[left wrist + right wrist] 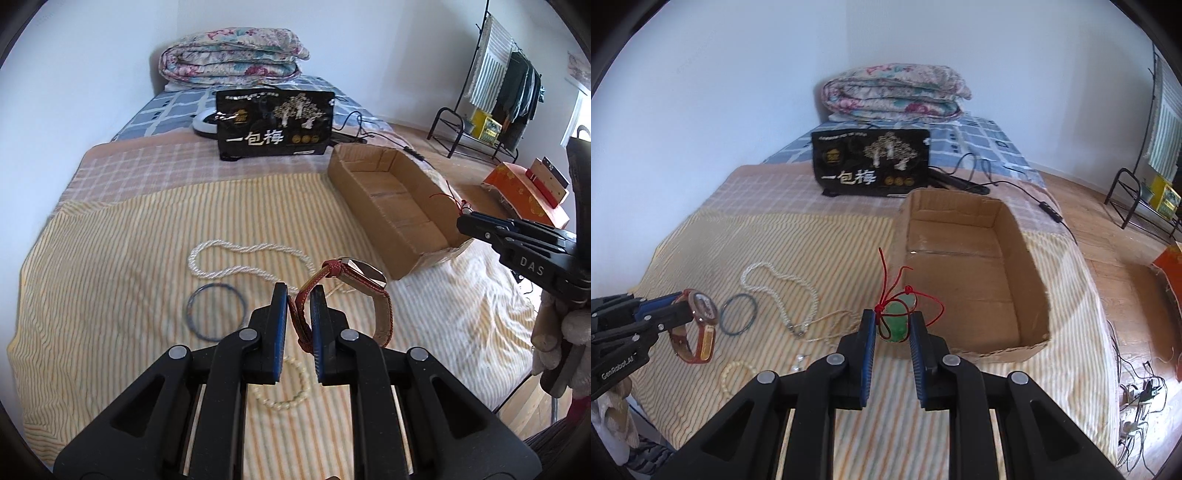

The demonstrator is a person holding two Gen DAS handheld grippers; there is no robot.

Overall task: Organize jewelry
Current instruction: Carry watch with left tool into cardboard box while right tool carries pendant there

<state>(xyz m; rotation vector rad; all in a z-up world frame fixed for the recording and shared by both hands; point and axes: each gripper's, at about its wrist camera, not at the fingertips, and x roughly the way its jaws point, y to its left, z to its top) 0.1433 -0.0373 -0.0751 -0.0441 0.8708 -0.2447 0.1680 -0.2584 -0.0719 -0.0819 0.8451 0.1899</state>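
Observation:
My left gripper (pixel 300 297) is shut on the red strap of a wristwatch (pixel 364 275), held above the striped cloth; the same watch (pixel 701 317) shows at the left of the right wrist view. My right gripper (pixel 893 319) is shut on a green jade pendant (pixel 897 321) with a red cord, just in front of the open cardboard box (pixel 1030 266). That gripper (pixel 466 218) appears at the right of the left wrist view, red cord at its tips. On the cloth lie a white pearl necklace (pixel 236 254), a blue bangle (pixel 216 312) and a cream bead bracelet (pixel 291 391).
A black printed bag (pixel 273 123) stands behind the box, with a folded floral quilt (pixel 232 55) at the bed's head. Cables (pixel 1045 206) trail off the bed. A clothes rack (pixel 506 85) and an orange box (pixel 524 192) are on the floor to the right.

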